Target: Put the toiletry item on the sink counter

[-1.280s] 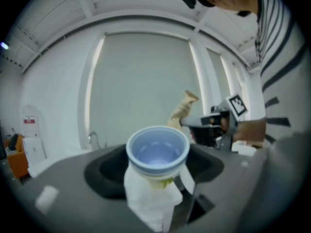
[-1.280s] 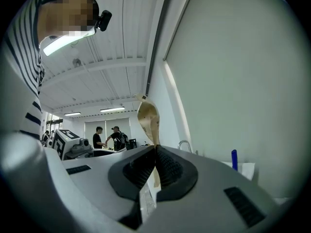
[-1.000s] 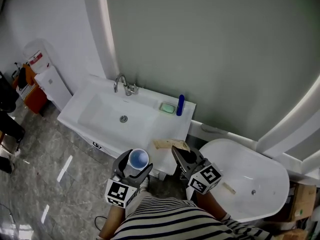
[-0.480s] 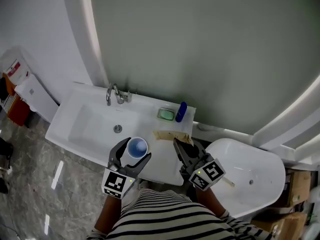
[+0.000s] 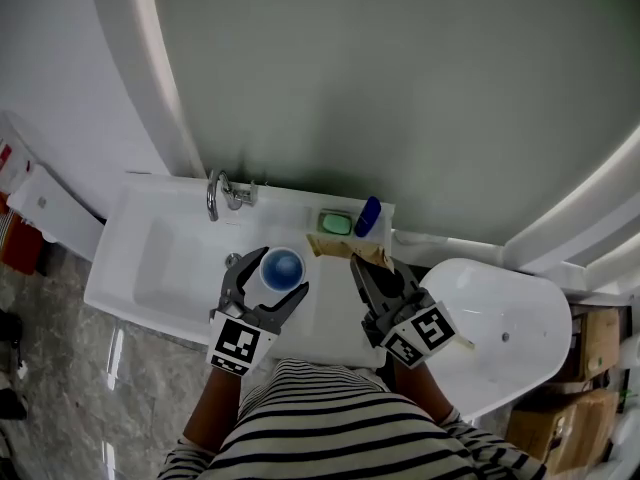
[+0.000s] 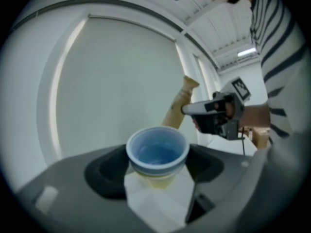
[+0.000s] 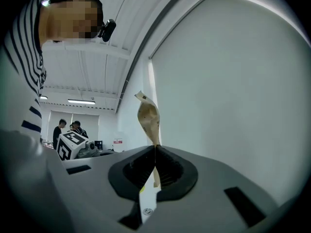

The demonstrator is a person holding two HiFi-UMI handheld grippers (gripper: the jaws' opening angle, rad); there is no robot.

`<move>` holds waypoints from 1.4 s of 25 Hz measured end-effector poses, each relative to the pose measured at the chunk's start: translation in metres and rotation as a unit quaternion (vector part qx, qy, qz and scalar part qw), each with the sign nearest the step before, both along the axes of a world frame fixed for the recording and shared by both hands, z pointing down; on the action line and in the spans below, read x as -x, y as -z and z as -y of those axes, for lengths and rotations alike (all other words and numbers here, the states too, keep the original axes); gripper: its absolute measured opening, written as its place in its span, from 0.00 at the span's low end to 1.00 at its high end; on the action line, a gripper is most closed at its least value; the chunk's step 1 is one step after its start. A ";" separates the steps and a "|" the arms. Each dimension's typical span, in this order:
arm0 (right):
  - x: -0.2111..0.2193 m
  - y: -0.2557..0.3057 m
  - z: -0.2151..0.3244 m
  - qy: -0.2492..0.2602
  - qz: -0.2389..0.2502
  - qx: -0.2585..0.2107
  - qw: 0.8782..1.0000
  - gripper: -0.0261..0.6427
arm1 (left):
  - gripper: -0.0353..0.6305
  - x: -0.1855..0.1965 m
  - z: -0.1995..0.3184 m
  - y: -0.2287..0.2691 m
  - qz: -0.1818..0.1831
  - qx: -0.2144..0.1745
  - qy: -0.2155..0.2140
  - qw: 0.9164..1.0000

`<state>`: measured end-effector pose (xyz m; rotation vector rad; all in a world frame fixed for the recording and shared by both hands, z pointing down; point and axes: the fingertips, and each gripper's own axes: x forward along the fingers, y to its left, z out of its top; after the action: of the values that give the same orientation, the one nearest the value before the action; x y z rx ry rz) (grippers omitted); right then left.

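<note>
My left gripper (image 5: 279, 272) is shut on a blue cup (image 5: 283, 266) with a white rim, held upright above the white sink counter (image 5: 332, 306) beside the basin. In the left gripper view the cup (image 6: 158, 152) fills the space between the jaws. My right gripper (image 5: 358, 265) is shut on a tan paper packet (image 5: 350, 250), which sticks out ahead over the counter's right part. The right gripper view shows the packet (image 7: 148, 116) standing up from the closed jaws (image 7: 154, 152). From the left gripper view, the right gripper (image 6: 216, 115) with its packet (image 6: 178, 105) shows to the right.
A chrome faucet (image 5: 221, 195) stands behind the basin (image 5: 170, 258). A green soap dish (image 5: 335, 224) and a blue bottle (image 5: 367, 217) sit at the counter's back right. A white bathtub (image 5: 505, 338) lies to the right, cardboard boxes (image 5: 575, 368) beyond it.
Both grippers have moved forward from the counter's front edge to over the counter, with the cup and the packet still held. The head view has come closer to the wall.
</note>
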<state>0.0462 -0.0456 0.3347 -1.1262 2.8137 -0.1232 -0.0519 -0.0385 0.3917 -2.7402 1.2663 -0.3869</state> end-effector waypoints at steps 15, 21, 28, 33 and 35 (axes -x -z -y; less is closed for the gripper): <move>-0.002 0.026 0.038 -0.030 0.002 -0.035 0.999 0.05 | 0.60 0.001 0.062 -0.009 0.025 -0.001 -0.025 0.999; 0.004 0.030 0.055 -0.033 0.005 -0.043 0.999 0.05 | 0.60 0.003 0.083 -0.014 0.046 -0.006 -0.035 0.998; 0.007 0.029 0.061 -0.034 -0.002 -0.046 0.998 0.05 | 0.60 0.002 0.100 -0.024 0.050 -0.005 -0.037 0.998; 0.005 0.024 0.075 -0.040 -0.009 -0.041 0.998 0.05 | 0.60 0.001 0.119 -0.039 0.052 0.005 -0.039 0.998; 0.004 0.018 0.084 -0.044 -0.011 -0.035 0.998 0.05 | 0.60 0.000 0.130 -0.048 0.053 0.012 -0.040 0.998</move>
<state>0.0426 -0.1295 0.3163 -1.2393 2.7583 -0.0056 -0.0517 -0.1682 0.4399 -2.7384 1.1310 -0.5365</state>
